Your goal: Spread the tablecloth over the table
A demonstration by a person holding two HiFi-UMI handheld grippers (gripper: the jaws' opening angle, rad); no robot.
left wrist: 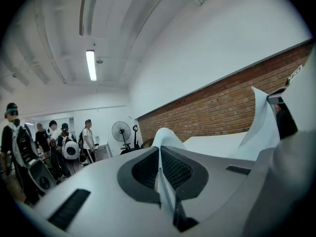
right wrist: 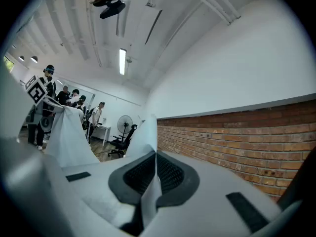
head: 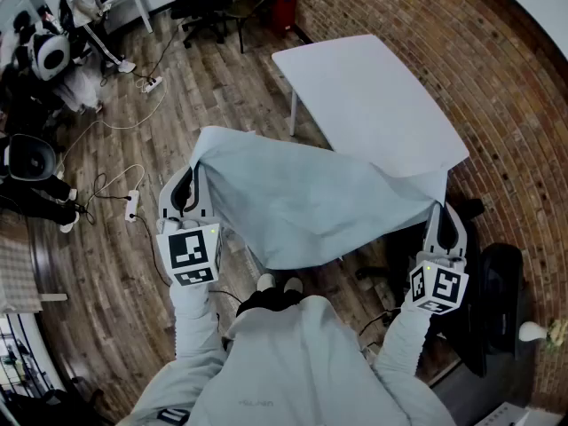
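Observation:
A pale blue-grey tablecloth (head: 302, 198) hangs stretched in the air between my two grippers, in front of the white table (head: 368, 96). Its far edge overlaps the table's near edge. My left gripper (head: 193, 174) is shut on the cloth's left corner; in the left gripper view the cloth edge (left wrist: 165, 181) runs pinched between the jaws. My right gripper (head: 444, 204) is shut on the right corner, and the right gripper view shows a fold of cloth (right wrist: 150, 179) clamped between the pads. Both grippers point about level.
A brick wall (head: 497, 87) runs along the right behind the table. Black office chairs (head: 213, 3) stand at the far end, another dark chair (head: 497, 300) is by my right. People (head: 84, 7) stand at the left, with cables and power strips (head: 133, 204) on the wooden floor.

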